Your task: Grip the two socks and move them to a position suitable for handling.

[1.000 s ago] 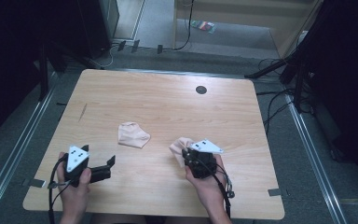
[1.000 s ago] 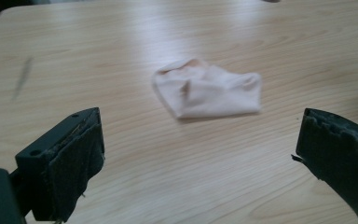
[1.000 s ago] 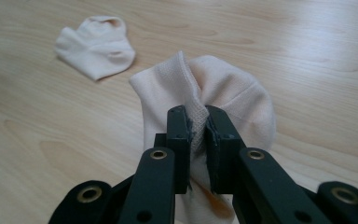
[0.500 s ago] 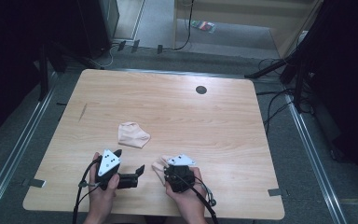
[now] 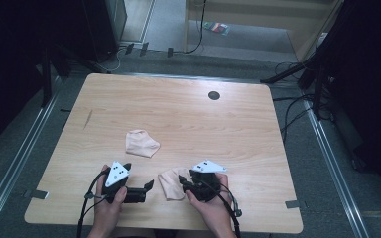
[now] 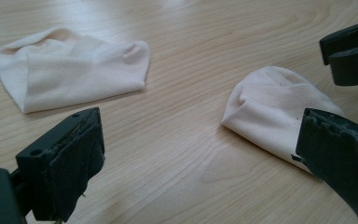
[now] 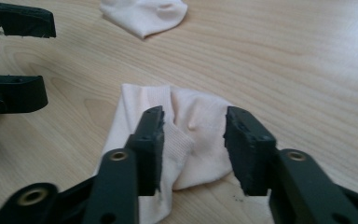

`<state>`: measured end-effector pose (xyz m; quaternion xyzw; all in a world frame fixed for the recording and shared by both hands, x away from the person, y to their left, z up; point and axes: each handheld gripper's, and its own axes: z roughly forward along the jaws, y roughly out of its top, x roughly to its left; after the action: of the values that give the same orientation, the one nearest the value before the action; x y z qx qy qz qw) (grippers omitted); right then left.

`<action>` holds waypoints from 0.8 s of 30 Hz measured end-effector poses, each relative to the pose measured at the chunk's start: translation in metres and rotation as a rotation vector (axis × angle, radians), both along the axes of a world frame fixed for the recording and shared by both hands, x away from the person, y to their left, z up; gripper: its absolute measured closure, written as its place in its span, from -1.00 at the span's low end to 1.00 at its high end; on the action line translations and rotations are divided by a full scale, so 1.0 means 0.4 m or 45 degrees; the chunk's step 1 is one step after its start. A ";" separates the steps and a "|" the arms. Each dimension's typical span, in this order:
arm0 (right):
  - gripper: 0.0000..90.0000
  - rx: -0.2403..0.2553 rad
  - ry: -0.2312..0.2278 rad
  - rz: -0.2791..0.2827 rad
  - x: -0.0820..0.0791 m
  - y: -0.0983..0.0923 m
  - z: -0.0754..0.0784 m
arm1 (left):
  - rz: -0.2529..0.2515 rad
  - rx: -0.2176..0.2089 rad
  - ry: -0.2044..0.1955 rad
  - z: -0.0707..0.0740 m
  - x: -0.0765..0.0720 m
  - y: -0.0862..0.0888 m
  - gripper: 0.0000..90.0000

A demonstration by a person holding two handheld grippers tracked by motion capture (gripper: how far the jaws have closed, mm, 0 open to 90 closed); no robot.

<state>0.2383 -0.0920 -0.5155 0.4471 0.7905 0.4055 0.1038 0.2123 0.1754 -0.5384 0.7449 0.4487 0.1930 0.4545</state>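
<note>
Loosely crumpled, pale peach sock point(image 7: 186, 135) between right claw point(image 7: 193, 140) jaws

This looks like a lab or recording room rather than a home. A plain wooden bench point(image 5: 178, 114) with a cable hole point(image 5: 214, 95) stands alone at the centre of the frame on grey carpet point(image 5: 238, 47). Metal floor rails point(image 5: 17, 163) run along the left and right edges. Black stands point(image 5: 322, 74) and loose cables point(image 5: 290, 111) crowd the right side, dark equipment point(image 5: 99, 25) fills the upper left, and a light wooden cabinet point(image 5: 278, 15) sits at the top.
</note>
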 end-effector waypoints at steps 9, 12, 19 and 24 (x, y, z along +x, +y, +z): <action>0.35 0.033 0.066 0.057 0.004 0.015 -0.027 | 0.018 0.021 0.003 -0.003 0.000 -0.001 -0.89; 0.31 0.027 0.107 0.051 0.009 0.019 -0.038 | 0.015 0.020 0.004 -0.003 0.000 -0.001 -0.89; 0.43 0.035 0.114 0.087 -0.003 0.030 -0.031 | 0.015 0.022 0.012 -0.005 0.001 -0.002 -0.89; 0.47 0.049 0.080 0.129 -0.021 0.043 -0.012 | 0.026 0.026 0.013 -0.007 0.003 0.000 -0.89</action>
<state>0.2299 -0.0746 -0.5203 0.4207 0.8071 0.4111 0.0497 0.2134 0.1752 -0.5410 0.7459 0.4564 0.1984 0.4427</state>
